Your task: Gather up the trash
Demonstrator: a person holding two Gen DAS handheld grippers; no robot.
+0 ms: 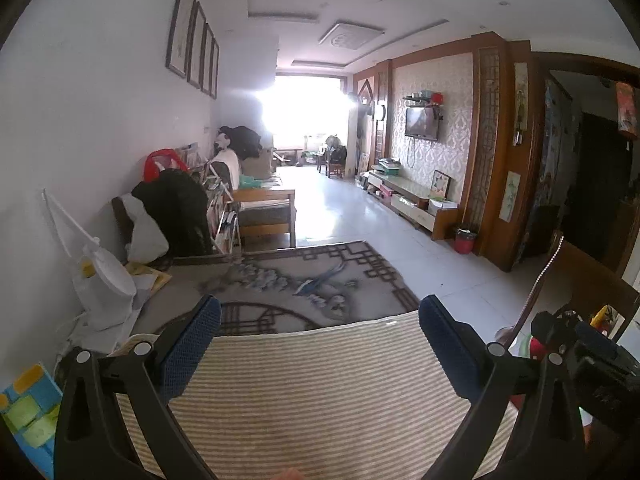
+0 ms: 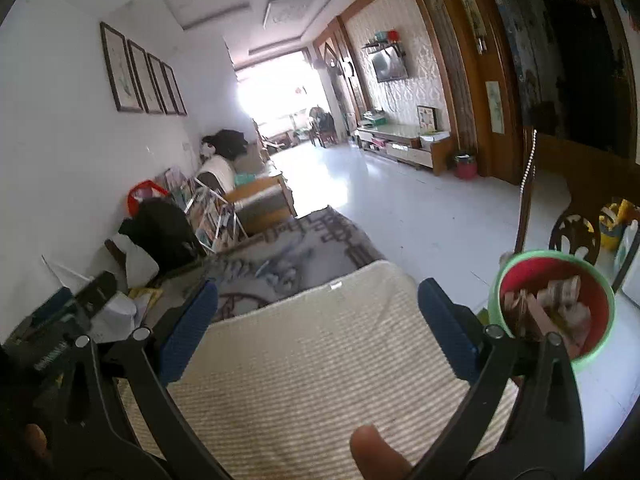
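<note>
Left tongs (image 1: 320, 340) spread wide, nothing between the blue pads, held above a striped beige cloth (image 1: 320, 400) in the near foreground. Right tongs (image 2: 318, 320) likewise spread wide and empty over the same striped cloth. Red bin with a green rim (image 2: 554, 312) just right of the right tongs, near, holding crumpled brownish trash (image 2: 560, 300). Beyond the cloth, a patterned grey rug (image 1: 304, 276); farther off, white tiled floor (image 1: 360, 216). Sofa (image 1: 264, 204) and piled clothes along the left wall. Far right, a wall-mounted television (image 1: 421, 122) above a low cabinet, with a small red waste bin (image 1: 464, 240) beside it.
</note>
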